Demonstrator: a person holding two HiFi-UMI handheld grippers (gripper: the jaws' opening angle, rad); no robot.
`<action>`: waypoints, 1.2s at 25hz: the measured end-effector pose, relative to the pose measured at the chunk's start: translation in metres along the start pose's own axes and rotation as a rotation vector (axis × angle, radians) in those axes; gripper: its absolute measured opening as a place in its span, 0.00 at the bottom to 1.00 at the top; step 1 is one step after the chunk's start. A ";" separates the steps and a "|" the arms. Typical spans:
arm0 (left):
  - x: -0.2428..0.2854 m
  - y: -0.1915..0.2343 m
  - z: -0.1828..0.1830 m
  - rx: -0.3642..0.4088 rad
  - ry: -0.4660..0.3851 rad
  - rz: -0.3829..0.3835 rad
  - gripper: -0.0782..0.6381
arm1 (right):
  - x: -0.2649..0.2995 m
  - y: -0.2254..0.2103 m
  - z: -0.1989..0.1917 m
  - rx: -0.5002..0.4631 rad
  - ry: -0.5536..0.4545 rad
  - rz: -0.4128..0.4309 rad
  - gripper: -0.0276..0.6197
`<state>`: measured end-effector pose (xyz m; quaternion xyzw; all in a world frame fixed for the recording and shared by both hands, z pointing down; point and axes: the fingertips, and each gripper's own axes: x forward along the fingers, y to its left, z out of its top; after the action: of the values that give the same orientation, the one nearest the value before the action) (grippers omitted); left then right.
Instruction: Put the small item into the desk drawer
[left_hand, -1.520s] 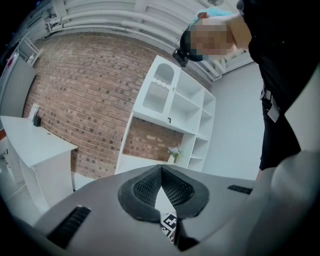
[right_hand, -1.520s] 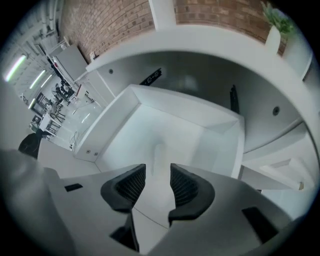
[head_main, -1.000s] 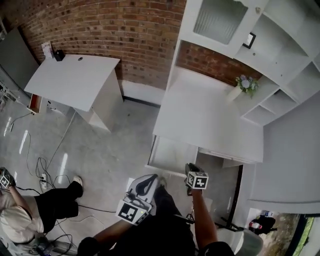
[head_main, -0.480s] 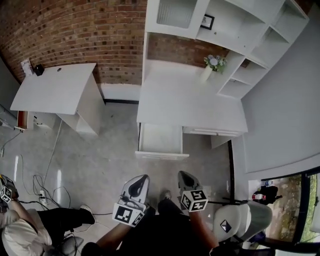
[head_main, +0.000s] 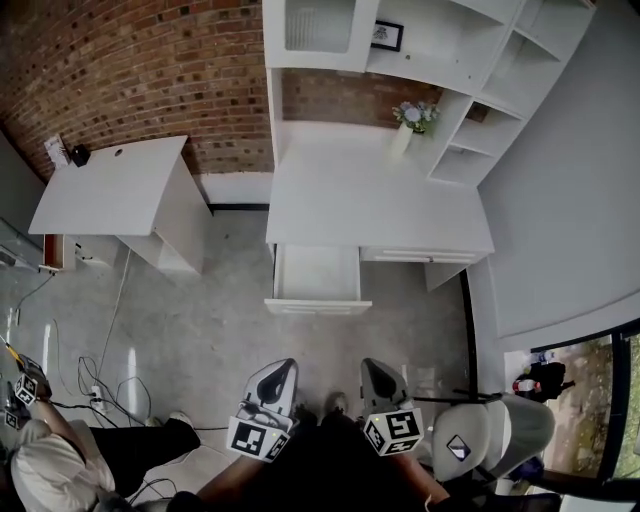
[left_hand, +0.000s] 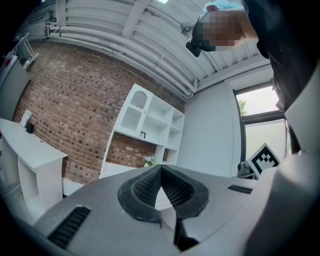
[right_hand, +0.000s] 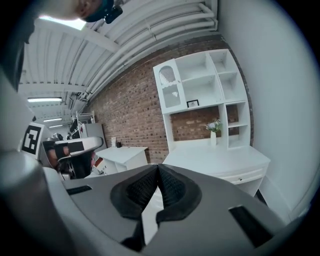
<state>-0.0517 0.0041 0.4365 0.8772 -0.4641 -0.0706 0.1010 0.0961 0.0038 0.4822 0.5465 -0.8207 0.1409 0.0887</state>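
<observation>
The white desk (head_main: 375, 205) with a hutch stands ahead, and its left drawer (head_main: 317, 276) is pulled open; the part of its inside that shows is bare white. No small item shows in any view. Close to my body, well short of the drawer, my left gripper (head_main: 280, 370) and right gripper (head_main: 374, 370) hang side by side. The left gripper (left_hand: 161, 168) has its jaws shut, pads meeting with nothing between. The right gripper (right_hand: 158, 166) is shut the same way and empty. Both point toward the desk (right_hand: 220, 159).
A vase of flowers (head_main: 405, 125) and a small picture frame (head_main: 387, 35) sit on the hutch. A second white desk (head_main: 110, 185) stands at the left against the brick wall. A grey chair (head_main: 485, 440) is at my right. Another person (head_main: 45, 455) and floor cables (head_main: 100, 375) are at lower left.
My right gripper has drawn back from the open drawer's front toward my body. The view has pulled away from the desk and swung square to it.
</observation>
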 end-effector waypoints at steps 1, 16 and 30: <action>0.001 -0.005 -0.001 0.005 0.001 0.003 0.14 | -0.006 -0.001 0.006 -0.007 -0.015 0.006 0.06; 0.014 -0.052 -0.012 0.031 0.002 0.029 0.14 | -0.038 -0.017 0.022 -0.013 -0.089 0.125 0.06; 0.015 -0.057 -0.009 0.050 -0.018 0.039 0.14 | -0.037 -0.020 0.023 -0.007 -0.096 0.151 0.06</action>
<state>0.0043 0.0234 0.4310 0.8695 -0.4837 -0.0651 0.0762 0.1296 0.0211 0.4519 0.4888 -0.8635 0.1178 0.0402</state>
